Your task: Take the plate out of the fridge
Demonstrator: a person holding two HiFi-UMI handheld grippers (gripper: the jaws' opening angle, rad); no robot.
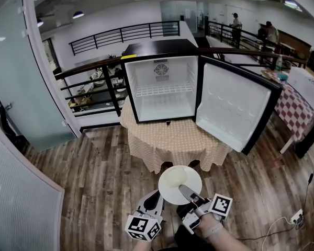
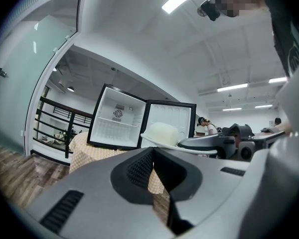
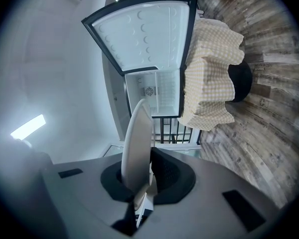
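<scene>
A small black fridge stands on a cloth-covered table with its door swung wide to the right, and its white shelves are bare. The round white plate is outside the fridge, in front of the table and low over the wooden floor. My right gripper is shut on the plate's near rim. In the right gripper view the plate stands edge-on between the jaws of the right gripper. My left gripper hangs just left of the plate, shut and holding nothing. The left gripper view shows the plate past the tips of the left gripper.
The table wears a tan checked cloth. A black railing runs behind it. A glass door stands at the left. A red-checked table is at the right, with people further back. A cable and socket lie on the floor.
</scene>
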